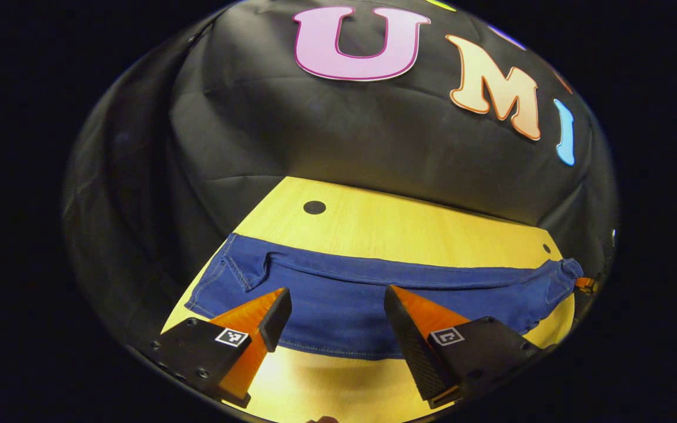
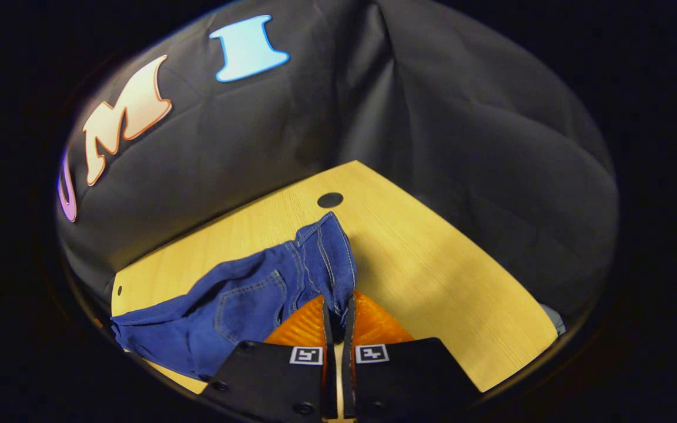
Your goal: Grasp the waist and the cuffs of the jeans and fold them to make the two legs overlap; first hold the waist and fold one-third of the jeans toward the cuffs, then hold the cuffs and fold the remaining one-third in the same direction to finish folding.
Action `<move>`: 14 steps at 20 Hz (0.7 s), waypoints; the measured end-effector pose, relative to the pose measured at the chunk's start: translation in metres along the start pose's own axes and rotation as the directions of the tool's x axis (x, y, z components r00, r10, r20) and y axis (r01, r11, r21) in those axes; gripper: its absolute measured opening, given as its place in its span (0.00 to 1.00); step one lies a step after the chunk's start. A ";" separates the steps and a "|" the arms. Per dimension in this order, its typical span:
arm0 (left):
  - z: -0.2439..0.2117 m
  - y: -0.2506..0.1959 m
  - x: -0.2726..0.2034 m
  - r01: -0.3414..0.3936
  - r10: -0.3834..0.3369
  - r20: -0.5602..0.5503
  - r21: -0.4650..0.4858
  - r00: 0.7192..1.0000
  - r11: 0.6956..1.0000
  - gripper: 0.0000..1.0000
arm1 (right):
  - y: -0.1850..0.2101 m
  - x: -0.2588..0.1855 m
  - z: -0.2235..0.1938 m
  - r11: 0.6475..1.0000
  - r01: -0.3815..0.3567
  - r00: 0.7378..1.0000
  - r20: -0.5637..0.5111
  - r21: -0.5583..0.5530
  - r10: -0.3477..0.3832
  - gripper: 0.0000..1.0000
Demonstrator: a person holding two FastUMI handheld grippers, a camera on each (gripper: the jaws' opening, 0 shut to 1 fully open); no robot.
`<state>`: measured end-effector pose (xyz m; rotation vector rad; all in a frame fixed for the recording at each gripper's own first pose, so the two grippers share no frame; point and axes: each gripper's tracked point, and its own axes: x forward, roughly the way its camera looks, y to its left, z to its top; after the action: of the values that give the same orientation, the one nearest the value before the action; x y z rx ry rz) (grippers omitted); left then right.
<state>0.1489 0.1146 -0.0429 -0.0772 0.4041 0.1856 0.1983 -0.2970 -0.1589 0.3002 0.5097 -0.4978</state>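
Observation:
Blue jeans (image 1: 432, 282) lie stretched across the yellow table (image 1: 403, 223). Their cuffs (image 1: 227, 276) are at the left and their waist end (image 1: 559, 273) is at the far right. My left gripper (image 1: 337, 299) hovers open over the near edge of the legs, a finger on each side and nothing between them. In the right gripper view the waist of the jeans (image 2: 327, 252) is bunched and lifted a little off the table, a back pocket (image 2: 247, 302) facing up. My right gripper (image 2: 338, 305) is shut on the waist's edge.
The table (image 2: 432, 264) has round holes near its back corners (image 1: 314, 207) (image 2: 330, 200). Black cloth walls close in behind and at both sides. Bare wood lies beyond the jeans and to the right of the waist.

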 end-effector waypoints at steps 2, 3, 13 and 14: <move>-0.002 0.002 -0.004 0.027 -0.026 -0.006 0.019 1.000 0.999 0.95 | 0.006 -0.020 0.004 1.000 0.018 0.999 0.047 0.003 -0.018 0.06; -0.001 0.006 -0.006 0.038 -0.038 0.000 0.030 0.999 0.999 0.95 | 0.011 -0.030 0.008 1.000 0.020 0.997 0.074 0.009 -0.020 0.05; -0.021 0.062 -0.043 0.108 -0.108 0.010 -0.006 0.994 0.994 0.95 | 0.137 -0.126 0.012 0.987 -0.140 0.963 0.220 -0.081 0.155 0.07; -0.024 0.068 -0.045 0.106 -0.106 0.006 -0.007 0.994 0.994 0.95 | 0.158 -0.134 0.009 0.979 -0.175 0.955 0.222 -0.104 0.195 0.04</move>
<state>0.0856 0.1712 -0.0494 -0.1053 0.3923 0.0828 0.1833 -0.1172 -0.0564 0.2041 0.2707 -0.3227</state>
